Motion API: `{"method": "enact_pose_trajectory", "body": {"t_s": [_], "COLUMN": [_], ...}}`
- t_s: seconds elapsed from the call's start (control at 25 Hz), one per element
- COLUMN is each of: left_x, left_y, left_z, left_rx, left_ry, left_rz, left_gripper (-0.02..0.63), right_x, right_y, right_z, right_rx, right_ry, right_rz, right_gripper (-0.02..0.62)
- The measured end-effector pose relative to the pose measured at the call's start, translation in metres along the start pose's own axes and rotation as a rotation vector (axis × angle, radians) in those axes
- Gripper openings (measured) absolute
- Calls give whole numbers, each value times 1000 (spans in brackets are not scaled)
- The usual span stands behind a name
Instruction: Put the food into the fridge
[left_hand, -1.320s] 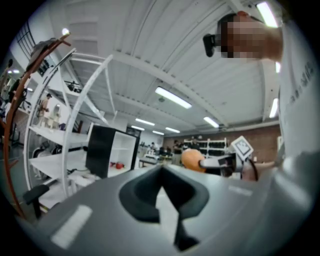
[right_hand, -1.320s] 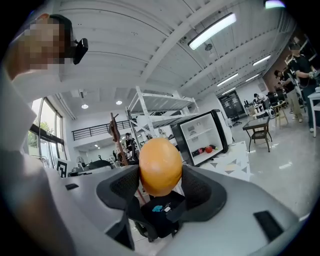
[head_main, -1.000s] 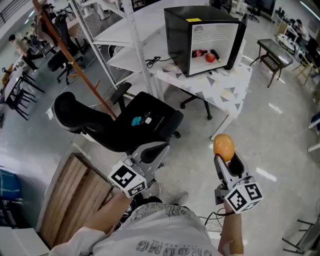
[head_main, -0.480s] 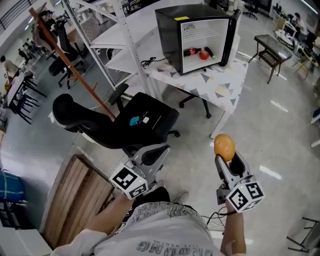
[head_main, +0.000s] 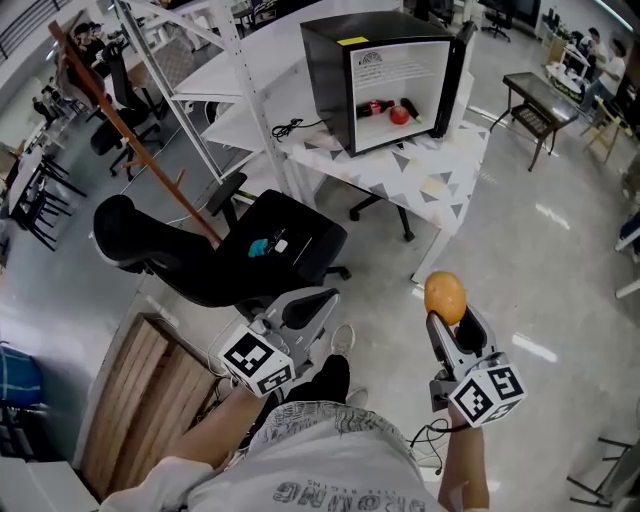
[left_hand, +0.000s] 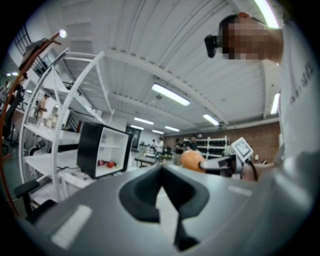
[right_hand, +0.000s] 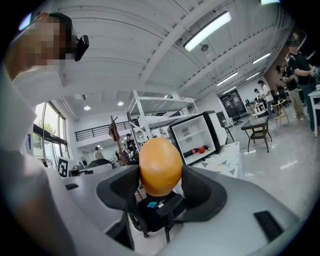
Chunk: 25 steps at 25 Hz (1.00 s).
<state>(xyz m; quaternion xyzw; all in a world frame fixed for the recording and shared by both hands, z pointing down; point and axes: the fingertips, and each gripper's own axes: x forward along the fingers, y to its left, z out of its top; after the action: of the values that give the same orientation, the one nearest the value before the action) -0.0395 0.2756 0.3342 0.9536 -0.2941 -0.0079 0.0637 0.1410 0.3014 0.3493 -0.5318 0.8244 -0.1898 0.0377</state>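
Note:
An orange fruit (head_main: 445, 296) is held up in the air over the floor, with my right gripper (head_main: 446, 312) shut on it; in the right gripper view the orange (right_hand: 160, 165) fills the gap between the dark pads. The black mini fridge (head_main: 340, 70) stands far ahead on a white patterned table (head_main: 440, 170), its door (head_main: 458, 70) swung open. Red food items (head_main: 399, 114) lie on its lower shelf. My left gripper (head_main: 318, 300) is shut on nothing, low and left of the orange, near the chair.
A black office chair (head_main: 200, 265) with small items on its seat stands between me and the table. White shelving (head_main: 225, 90) rises at the left. A wooden pallet (head_main: 140, 390) lies at lower left, and a dark bench (head_main: 535, 100) sits at the far right.
The fridge, table and chair have drifted left in the head view as the person moves. Both grippers keep their pose, and the orange stays held.

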Motion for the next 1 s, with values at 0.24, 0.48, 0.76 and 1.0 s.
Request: {"method": "enact_pose_trajectory", "body": {"t_s": [0.24,0.48,0.76,1.0], "left_x": [29,56,91,127], "left_y": [19,56,115,171], "left_z": [-5,-6,-6,-8], "left_rx": [-22,-29,-42,-50], "left_ry": [-9,-1,12,24], "left_rz": [-7,-3,15,16], "left_gripper": [8,8,8,8], "right_x": [16,54,120,181], "right_y": [-24,-46,-68,-93], "right_z": [6,12,23,31], "right_rx": [-3,1,6,7], "right_ry": [12,23,50,79], "right_rz": [-21,-26,-13,-18], "right_gripper": [264,264,264,264]}}
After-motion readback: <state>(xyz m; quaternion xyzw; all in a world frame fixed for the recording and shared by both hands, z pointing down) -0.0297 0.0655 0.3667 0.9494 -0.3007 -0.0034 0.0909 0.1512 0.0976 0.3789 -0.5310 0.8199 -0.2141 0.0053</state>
